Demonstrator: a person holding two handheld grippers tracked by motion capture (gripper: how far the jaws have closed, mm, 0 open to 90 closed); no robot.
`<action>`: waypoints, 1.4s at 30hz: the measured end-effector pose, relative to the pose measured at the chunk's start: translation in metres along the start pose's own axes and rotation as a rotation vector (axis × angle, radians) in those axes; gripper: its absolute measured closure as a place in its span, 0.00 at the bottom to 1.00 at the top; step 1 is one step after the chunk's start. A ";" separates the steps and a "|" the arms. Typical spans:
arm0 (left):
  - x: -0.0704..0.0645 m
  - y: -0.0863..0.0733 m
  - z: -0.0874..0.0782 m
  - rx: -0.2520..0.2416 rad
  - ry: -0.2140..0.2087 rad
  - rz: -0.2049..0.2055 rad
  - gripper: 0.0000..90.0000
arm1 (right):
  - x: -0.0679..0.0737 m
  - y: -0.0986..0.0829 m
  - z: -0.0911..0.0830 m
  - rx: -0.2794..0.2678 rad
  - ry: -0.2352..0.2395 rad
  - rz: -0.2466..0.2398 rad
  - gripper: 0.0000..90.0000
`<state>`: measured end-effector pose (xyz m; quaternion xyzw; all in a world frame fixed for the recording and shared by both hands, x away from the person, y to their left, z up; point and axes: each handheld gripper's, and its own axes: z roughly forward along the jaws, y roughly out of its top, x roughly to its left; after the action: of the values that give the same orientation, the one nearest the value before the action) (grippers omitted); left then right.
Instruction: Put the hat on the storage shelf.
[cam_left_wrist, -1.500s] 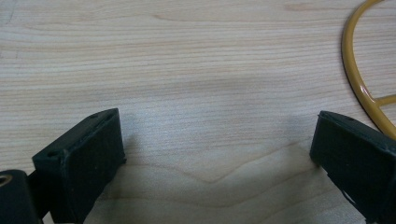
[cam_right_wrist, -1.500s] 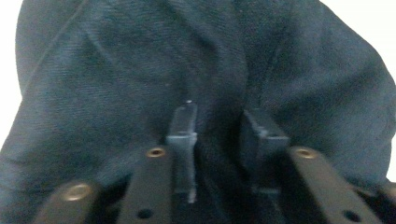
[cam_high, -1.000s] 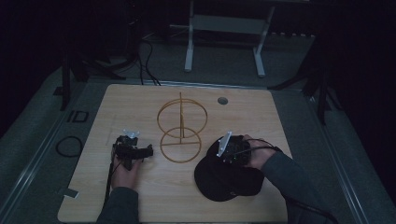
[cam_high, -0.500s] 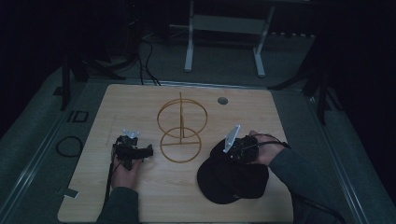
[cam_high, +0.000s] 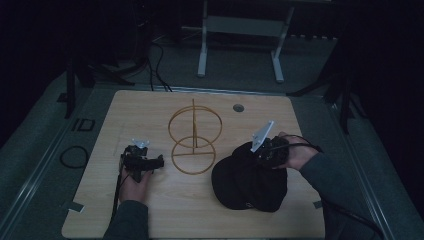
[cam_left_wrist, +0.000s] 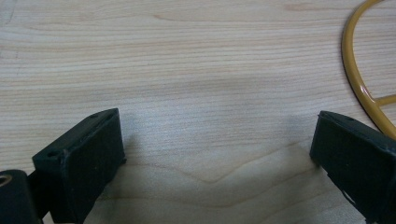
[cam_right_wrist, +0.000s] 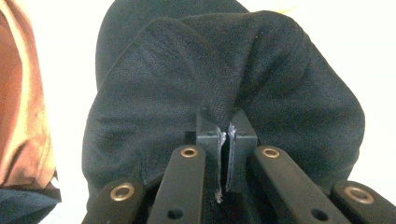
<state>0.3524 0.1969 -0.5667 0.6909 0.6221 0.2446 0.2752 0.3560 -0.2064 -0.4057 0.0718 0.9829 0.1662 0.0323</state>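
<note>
Tabletop (cam_high: 150, 205) was light wood and sat in a dark room. Metal frame legs (cam_high: 239, 40) stood on the floor beyond its far edge, and a cable loop (cam_high: 74, 156) lay off its left edge.

Black cap (cam_high: 248, 180) lay on the near right part of the tabletop, just right of the wire stand. Its far upper edge was bunched up where the right gripper met it.

Yellow wire stand (cam_high: 194, 141) stood mid-tabletop, an upright ring on a flat ring base, between the two hands.

Right gripper (cam_high: 267, 152) was at the cap's far right edge, hand behind it and grey plate tilted up. In the right gripper view the jaws were pressed together with a fold of cap fabric (cam_right_wrist: 224, 93) pinched between them.

Left gripper (cam_high: 141, 161) rested low on the near left, well apart from the cap and just left of the stand's base. In the left gripper view the jaws were spread wide over bare wood, nothing between them, with the ring base's edge (cam_left_wrist: 357, 74) at the right.

Small round grommet (cam_high: 238, 107) sat near the far edge.
</note>
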 end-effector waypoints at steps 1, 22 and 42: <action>0.000 0.000 0.000 0.000 0.000 0.000 0.03 | -0.001 -0.001 -0.001 -0.007 0.001 0.002 0.96; 0.000 0.000 0.000 0.000 0.000 0.000 0.03 | -0.009 -0.001 -0.029 -0.004 -0.006 -0.009 0.96; 0.000 0.000 0.000 0.001 0.000 0.000 0.03 | -0.016 -0.010 -0.050 -0.052 -0.037 0.010 0.96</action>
<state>0.3524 0.1969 -0.5667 0.6910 0.6222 0.2442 0.2752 0.3659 -0.2337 -0.3615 0.0788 0.9772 0.1905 0.0513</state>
